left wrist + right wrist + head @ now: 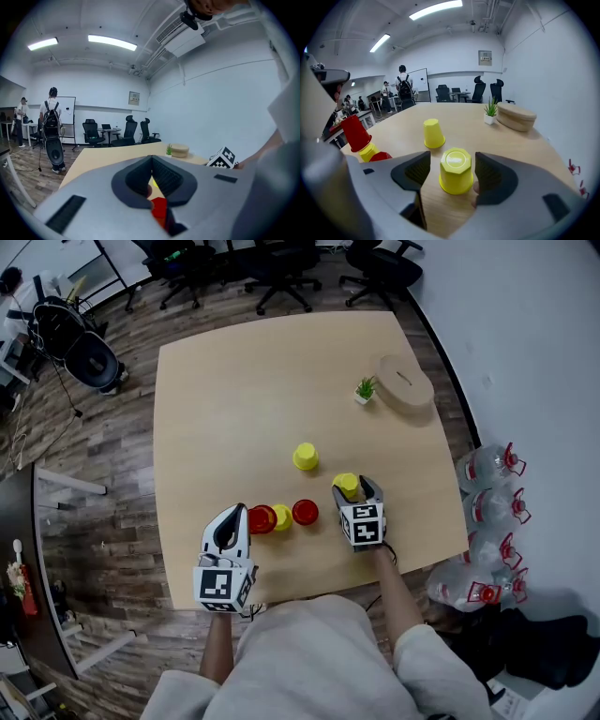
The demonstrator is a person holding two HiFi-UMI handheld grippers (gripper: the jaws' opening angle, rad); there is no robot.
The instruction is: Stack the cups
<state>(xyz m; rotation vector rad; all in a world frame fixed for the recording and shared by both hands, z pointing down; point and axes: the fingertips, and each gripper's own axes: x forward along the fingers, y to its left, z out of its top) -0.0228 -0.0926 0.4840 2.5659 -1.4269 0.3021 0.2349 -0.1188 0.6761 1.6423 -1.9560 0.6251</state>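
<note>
Left gripper (236, 514), lowest in the head view, has its jaws drawn almost together on what reads as the wall of a red cup (262, 518); the right gripper view shows that cup mouth-down, slightly tilted and raised just beside the middle yellow cup (282, 517); a 2nd red cup (305, 512) stands close on that cup's other side. Right gripper (352, 488) is spread wide, 1 jaw on each flank of the inverted yellow cup (455, 171) standing on the table (234, 399), with a gap at both sides and nothing gripped yet; the far yellow cup (305, 457) stands apart, farther out. Hazards, as judged: a thin wall pinched at 1 spot may let the red cup swing or slip, so it could land askew on its target and topple the 2 cups crowded beside it; the right jaws, if closed off-centre, would shove or tip the light cup rather than seize it; too hard a squeeze would likely buckle it, and a deformed cup nests badly.
</note>
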